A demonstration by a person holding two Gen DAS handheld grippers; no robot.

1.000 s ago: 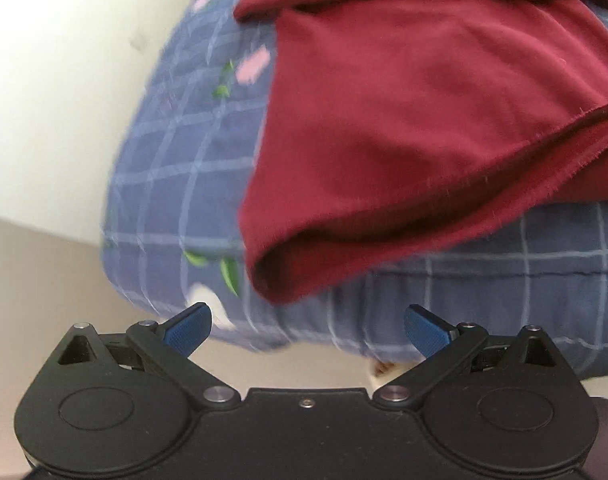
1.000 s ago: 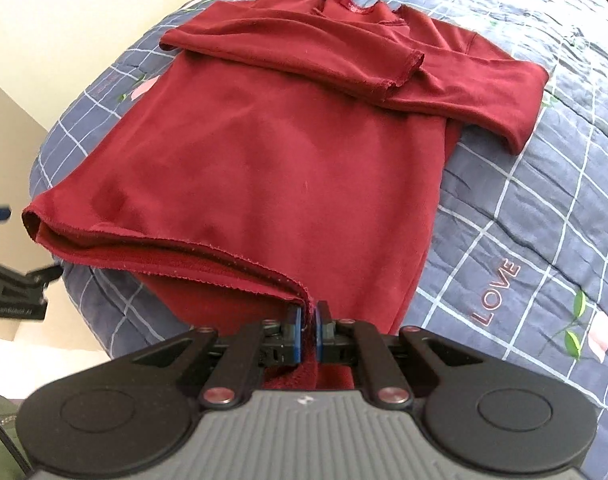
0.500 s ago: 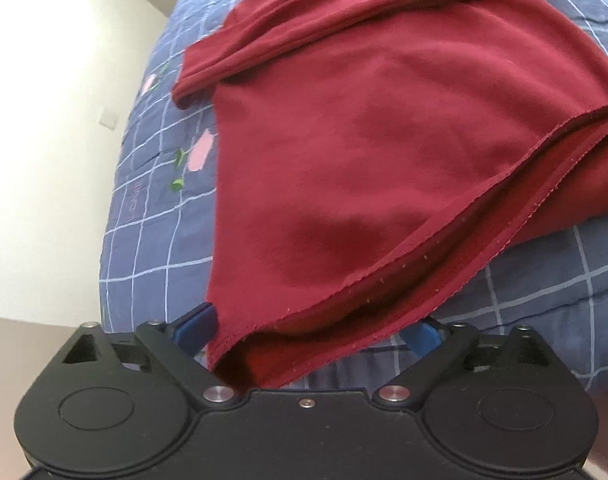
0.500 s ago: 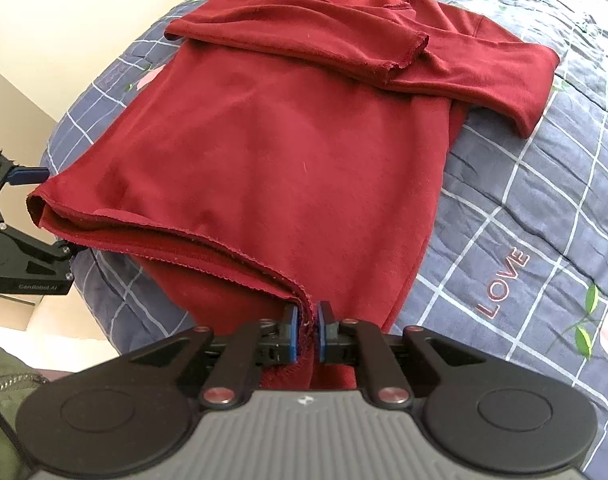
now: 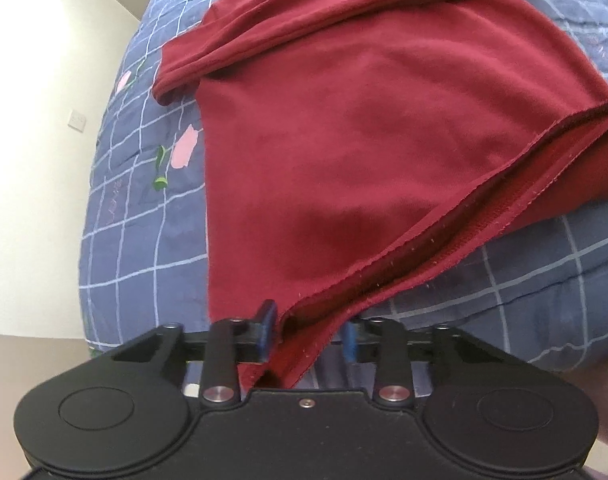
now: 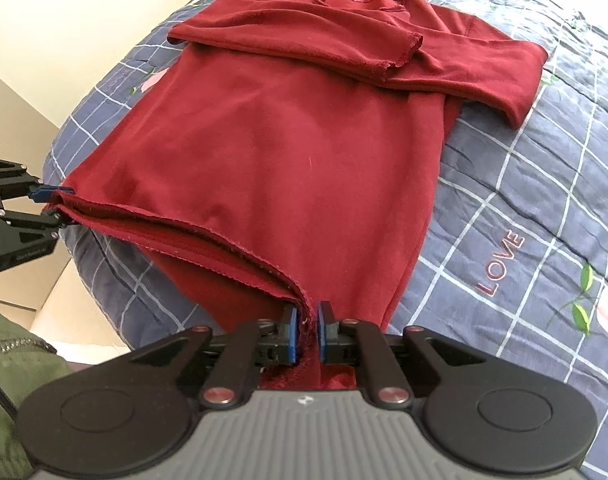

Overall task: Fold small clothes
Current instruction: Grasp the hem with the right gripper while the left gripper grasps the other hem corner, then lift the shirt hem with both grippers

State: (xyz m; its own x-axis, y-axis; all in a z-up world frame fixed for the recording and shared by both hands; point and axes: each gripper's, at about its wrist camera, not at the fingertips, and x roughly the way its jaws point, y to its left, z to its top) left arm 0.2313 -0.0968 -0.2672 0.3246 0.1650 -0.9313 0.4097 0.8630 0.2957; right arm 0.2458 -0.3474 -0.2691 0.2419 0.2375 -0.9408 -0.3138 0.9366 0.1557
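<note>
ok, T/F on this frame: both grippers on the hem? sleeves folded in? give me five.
1. The right gripper is shut on the shirt hem. True.
2. The left gripper is clear of the shirt. False: a hem corner lies between its fingers.
3. Both sleeves are folded across the chest. True.
4. The shirt lies on a bare table. False: on a blue checked quilt.
5. The shirt is blue. False: dark red.

"LOVE" in red letters on the blue checked quilt (image 6: 544, 184)
</note>
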